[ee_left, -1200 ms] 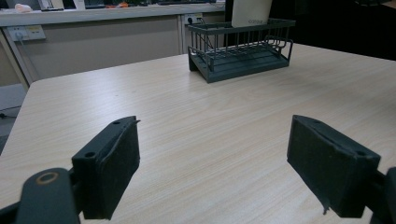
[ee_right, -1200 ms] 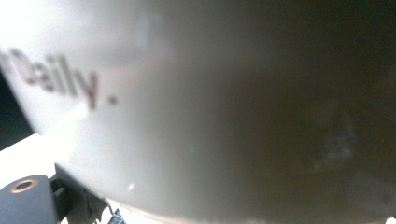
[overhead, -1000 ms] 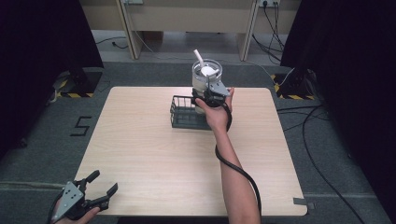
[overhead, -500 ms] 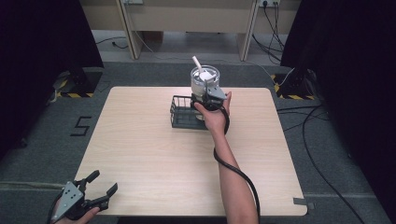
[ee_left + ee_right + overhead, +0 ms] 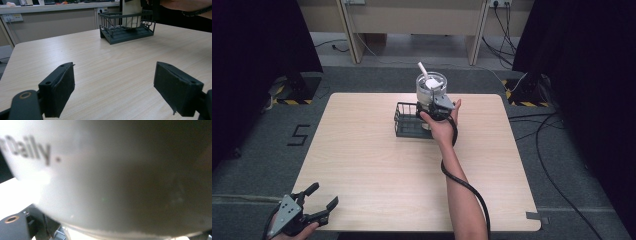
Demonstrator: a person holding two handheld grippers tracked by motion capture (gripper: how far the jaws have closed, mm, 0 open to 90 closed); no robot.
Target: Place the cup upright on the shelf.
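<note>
Light wood surface (image 5: 377, 170), dark floor around it. Your left hand-held gripper (image 5: 307, 212) sits at 7 o'clock off the near edge, jaws spread, holding nothing. At 12 o'clock, your right hand-held gripper (image 5: 434, 106) pinches the white cup (image 5: 430, 87) with its straw (image 5: 422, 69), standing inside the black wire basket's (image 5: 404, 120) right end.

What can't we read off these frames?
- Right tongs: jaw gap, hidden in the high view by the hand; the right gripper view is blurred against the cup.
- Cup contents: too small in the high view.
- Cup top: cut off by the left gripper view's upper edge.
- Cup base: screened by the basket wires.
</note>
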